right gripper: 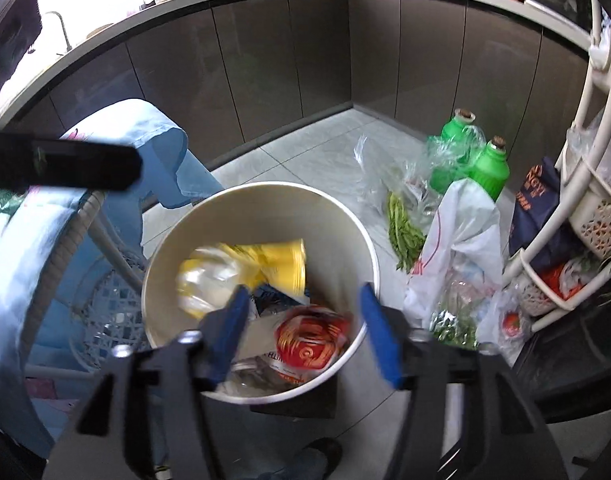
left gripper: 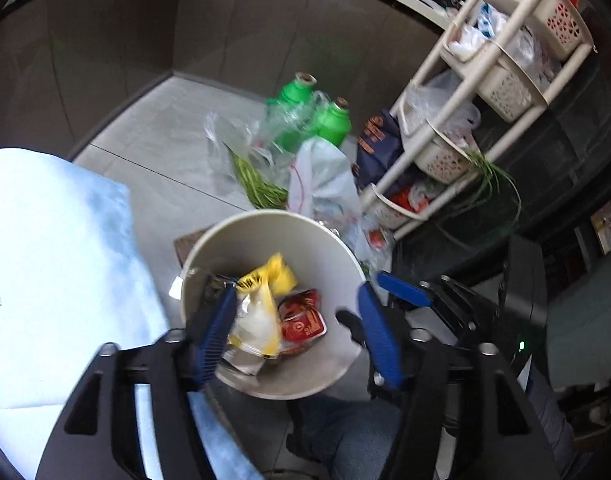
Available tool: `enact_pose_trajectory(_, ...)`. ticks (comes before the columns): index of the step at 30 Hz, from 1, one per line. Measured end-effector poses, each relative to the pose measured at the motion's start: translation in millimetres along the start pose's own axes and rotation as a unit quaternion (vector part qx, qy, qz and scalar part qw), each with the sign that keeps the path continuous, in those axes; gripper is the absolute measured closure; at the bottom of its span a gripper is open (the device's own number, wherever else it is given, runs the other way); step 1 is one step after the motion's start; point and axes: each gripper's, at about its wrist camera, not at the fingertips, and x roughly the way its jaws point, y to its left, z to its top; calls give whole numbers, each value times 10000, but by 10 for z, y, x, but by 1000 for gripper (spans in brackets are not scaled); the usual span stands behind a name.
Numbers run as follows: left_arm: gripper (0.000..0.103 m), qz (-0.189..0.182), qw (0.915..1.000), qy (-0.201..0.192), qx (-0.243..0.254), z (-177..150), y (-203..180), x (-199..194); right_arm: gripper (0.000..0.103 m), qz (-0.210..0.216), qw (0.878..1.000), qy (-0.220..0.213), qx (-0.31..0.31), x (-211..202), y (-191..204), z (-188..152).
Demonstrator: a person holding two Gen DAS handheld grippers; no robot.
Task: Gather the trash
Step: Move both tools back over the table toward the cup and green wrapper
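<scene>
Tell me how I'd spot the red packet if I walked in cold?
Find the round cream bin on the kitchen floor, in front of the dark cabinets. Look inside, at the side nearest the two blue-fingered grippers above it. The red packet lies there beside a yellow wrapper; it is the only red thing in the bin, with a white-ringed emblem on it.

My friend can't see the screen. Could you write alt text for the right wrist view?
An open blue-fingered gripper hangs above a round cream bin holding yellow and red wrappers. Two green bottles, plastic bags and green beans lie on the floor beyond.
</scene>
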Motion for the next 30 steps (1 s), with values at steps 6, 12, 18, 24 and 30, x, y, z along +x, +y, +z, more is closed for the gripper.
enact_pose_trajectory(6, 9, 356, 9975, -564, -235, 3, 78, -342, 4, 115, 9997, -207, -58, -218, 85, 37)
enact_pose_trajectory(12, 9, 460, 9940, -772, -616, -118, 182, -706, 4, 267, 9994, -226, -30, -432, 250, 155)
enact_pose_trajectory(18, 9, 721, 9881, -1035, -875, -357, 244, -1234, 4, 551, 9973, -480, 13, -817, 536, 314)
enact_pose_trajectory(24, 9, 1048, 9768, -1291, -1349, -771, 448, -1873, 3, 936, 9931, -666, -230, -1170, 977, 467)
enact_pose_trajectory(30, 9, 1554, 9596, -1390, -1887, -1316, 804, -2384, 3, 1322, 9873, -659, -581, -1292, 1451, 534)
